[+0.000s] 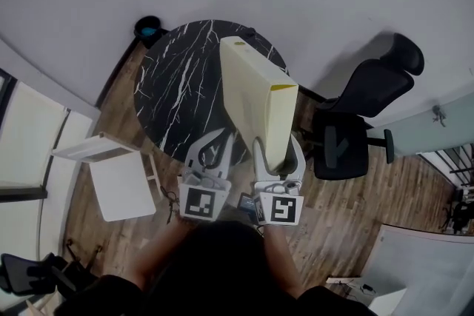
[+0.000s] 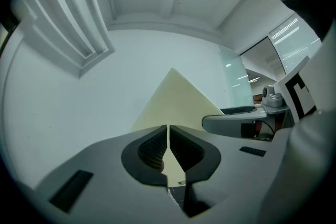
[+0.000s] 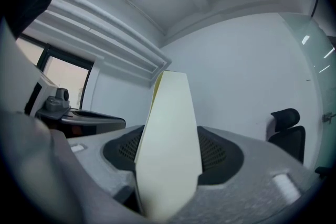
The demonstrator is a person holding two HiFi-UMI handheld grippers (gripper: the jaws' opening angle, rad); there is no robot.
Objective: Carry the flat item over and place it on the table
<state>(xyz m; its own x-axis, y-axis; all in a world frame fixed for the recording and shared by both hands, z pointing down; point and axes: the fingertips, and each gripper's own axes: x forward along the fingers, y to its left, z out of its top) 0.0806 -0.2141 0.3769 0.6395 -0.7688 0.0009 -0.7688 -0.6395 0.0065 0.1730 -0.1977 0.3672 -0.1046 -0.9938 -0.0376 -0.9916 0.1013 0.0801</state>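
The right gripper (image 1: pixel 278 159), at lower centre of the head view, clamps the near end of the pale flat item (image 1: pixel 255 96) between widely spread jaws. The item stands edge-on and reaches up the frame across the right side of the round black marble table (image 1: pixel 170 85), likely so it does not sag in transit. Just left of it, the left gripper (image 1: pixel 209 153) has its jaws pressed together on nothing, seemingly free to steady the item at set-down.

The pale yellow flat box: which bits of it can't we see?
- Pale yellow flat box, bottom end: head view, tucked inside the right gripper.
- Its lower part: left gripper view, behind the shut left gripper.
- Black marble round table: head view, the box covers its right side.
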